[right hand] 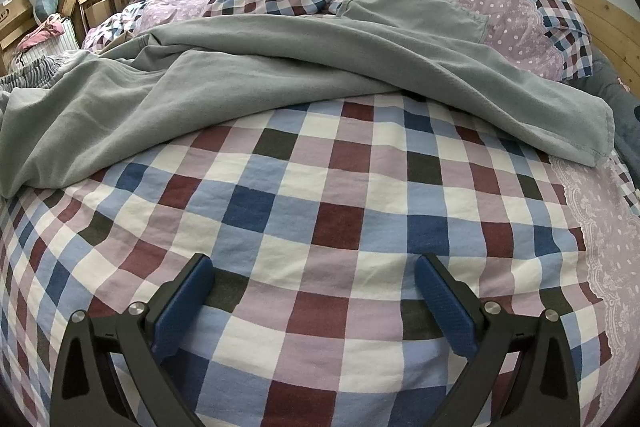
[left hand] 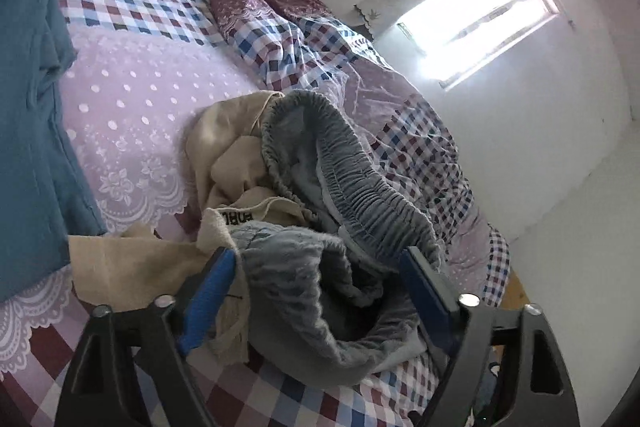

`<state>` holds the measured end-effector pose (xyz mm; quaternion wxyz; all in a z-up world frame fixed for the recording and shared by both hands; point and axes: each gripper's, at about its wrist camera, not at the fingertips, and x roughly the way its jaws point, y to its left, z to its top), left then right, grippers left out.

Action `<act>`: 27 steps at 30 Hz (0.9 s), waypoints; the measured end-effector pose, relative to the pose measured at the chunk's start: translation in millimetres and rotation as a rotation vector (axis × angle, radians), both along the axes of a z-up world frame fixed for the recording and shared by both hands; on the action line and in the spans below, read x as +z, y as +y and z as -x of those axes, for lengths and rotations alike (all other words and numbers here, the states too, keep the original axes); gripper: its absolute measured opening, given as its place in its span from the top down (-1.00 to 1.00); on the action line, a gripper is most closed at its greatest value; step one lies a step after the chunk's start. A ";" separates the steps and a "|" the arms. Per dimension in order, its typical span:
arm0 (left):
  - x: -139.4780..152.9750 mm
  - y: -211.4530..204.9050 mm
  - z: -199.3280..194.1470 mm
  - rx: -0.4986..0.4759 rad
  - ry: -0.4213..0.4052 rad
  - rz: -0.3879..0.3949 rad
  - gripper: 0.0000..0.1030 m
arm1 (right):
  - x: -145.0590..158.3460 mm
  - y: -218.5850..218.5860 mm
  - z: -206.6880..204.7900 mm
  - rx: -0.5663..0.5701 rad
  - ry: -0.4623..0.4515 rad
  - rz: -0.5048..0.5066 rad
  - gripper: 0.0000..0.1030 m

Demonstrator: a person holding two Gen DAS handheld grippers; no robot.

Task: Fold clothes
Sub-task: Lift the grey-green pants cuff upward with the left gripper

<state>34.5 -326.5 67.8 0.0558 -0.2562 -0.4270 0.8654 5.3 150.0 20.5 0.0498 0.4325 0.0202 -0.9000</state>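
Grey fleece trousers (left hand: pixel 320 267) lie crumpled on the bed (left hand: pixel 140 99), between the spread left tongs (left hand: pixel 320 267). They look soft and limp; the elastic waistband (left hand: pixel 360 167) seems the firmest hold. Right tongs (right hand: pixel 314 273) hang open, empty, near a green garment (right hand: pixel 280 75).

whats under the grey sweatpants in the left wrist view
A beige garment lies partly under the grey sweatpants, on the checked bedsheet. How far it runs beneath them is covered. The left hand-held gripper stands open around the pants.
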 end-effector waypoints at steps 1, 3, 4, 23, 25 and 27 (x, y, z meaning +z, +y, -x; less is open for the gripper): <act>-1.2 -0.7 -0.7 0.004 -0.014 0.001 -0.07 | 0.0 -0.3 0.2 0.000 0.000 0.000 -1.00; -4.5 -2.3 -0.9 0.004 -0.039 -0.012 0.63 | 0.0 -0.6 0.4 -0.001 0.000 -0.001 -1.00; -6.5 -3.3 -0.4 -0.001 -0.050 -0.026 0.66 | -0.1 -0.8 0.5 -0.001 0.000 -0.001 -1.00; 92.0 72.3 -43.6 -0.384 0.349 -0.062 0.80 | 14.2 -24.4 -16.8 0.103 0.073 0.019 -1.00; 97.1 73.2 -47.2 -0.415 0.394 -0.116 0.80 | 15.9 -25.6 -18.8 0.110 0.080 0.031 -1.00; 99.5 73.7 -49.0 -0.430 0.422 -0.149 0.78 | 17.7 -26.8 -20.6 0.117 0.088 0.042 -1.00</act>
